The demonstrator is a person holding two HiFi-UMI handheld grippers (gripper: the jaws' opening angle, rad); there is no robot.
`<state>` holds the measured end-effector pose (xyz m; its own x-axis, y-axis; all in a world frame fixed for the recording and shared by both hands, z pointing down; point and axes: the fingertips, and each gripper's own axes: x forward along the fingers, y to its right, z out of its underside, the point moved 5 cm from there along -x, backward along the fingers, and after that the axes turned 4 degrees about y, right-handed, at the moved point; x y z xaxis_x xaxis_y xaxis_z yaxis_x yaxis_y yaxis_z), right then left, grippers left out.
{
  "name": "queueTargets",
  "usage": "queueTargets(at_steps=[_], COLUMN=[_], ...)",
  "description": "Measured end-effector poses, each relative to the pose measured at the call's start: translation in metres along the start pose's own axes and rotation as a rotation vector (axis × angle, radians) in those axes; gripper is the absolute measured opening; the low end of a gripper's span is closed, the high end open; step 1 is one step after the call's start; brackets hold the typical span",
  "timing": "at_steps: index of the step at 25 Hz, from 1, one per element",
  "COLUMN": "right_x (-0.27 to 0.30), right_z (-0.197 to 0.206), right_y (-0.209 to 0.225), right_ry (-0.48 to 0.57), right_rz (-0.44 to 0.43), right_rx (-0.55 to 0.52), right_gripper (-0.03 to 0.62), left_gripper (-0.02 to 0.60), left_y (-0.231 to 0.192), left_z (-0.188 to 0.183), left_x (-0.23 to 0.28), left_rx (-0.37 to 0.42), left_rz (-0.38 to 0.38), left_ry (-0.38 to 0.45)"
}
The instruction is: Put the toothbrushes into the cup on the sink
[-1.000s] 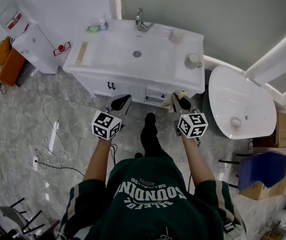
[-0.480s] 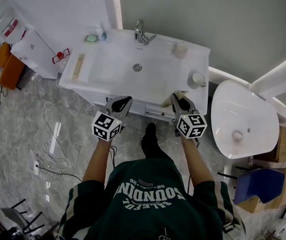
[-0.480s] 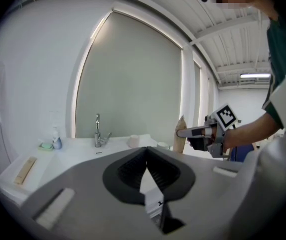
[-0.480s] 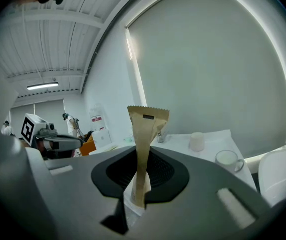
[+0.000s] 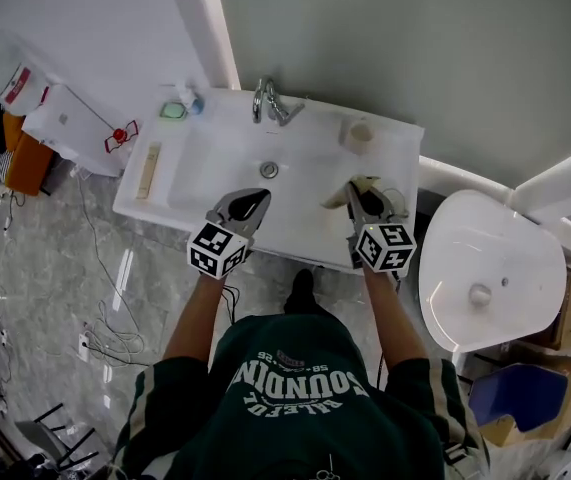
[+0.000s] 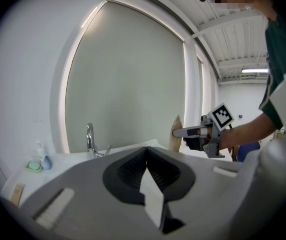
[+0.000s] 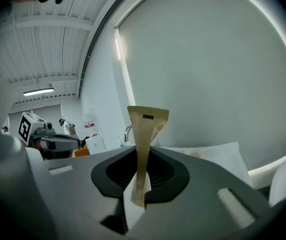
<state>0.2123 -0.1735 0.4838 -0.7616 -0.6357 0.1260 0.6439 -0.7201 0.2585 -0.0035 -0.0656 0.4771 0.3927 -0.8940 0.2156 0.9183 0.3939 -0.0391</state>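
Note:
My right gripper (image 5: pixel 366 199) is shut on a tan paper toothbrush packet (image 7: pixel 146 125), which stands upright out of the jaws above the right front of the white sink (image 5: pixel 306 223). The same packet (image 5: pixel 363 182) shows in the head view. A beige cup (image 5: pixel 361 135) stands at the sink's back right, beyond the packet. A second tan packet (image 5: pixel 149 171) lies on the sink's left ledge. My left gripper (image 5: pixel 249 203) hovers over the basin front, its jaws shut with nothing between them (image 6: pixel 146 155).
A chrome faucet (image 5: pixel 268 103) stands at the back middle of the sink. A green soap dish (image 5: pixel 173 111) and a small bottle (image 5: pixel 191 101) sit at the back left. A white toilet (image 5: pixel 490 278) is on the right, and cables lie on the marble floor (image 5: pixel 65 278).
The person has stepped toward the sink. Both grippers have moved from in front of the cabinet to above the sink's front part, the right one still holding the packet.

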Motion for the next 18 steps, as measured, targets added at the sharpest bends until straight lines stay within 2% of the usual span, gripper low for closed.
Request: queueTargets(at_steps=[9,18], right_x=[0.029,0.025], right_z=[-0.011,-0.018], right_y=[0.047,0.068], right_ry=[0.006,0.011], right_rz=[0.026,0.103], right_rx=[0.021,0.004], right_gripper=[0.034,0.035], left_gripper=[0.051,0.051], left_y=[-0.014,-0.018], left_z=[-0.013,-0.020], left_x=[0.064,0.115], left_rx=[0.009,0.006], left_rz=[0.036,0.131], left_ry=[-0.007,0.022])
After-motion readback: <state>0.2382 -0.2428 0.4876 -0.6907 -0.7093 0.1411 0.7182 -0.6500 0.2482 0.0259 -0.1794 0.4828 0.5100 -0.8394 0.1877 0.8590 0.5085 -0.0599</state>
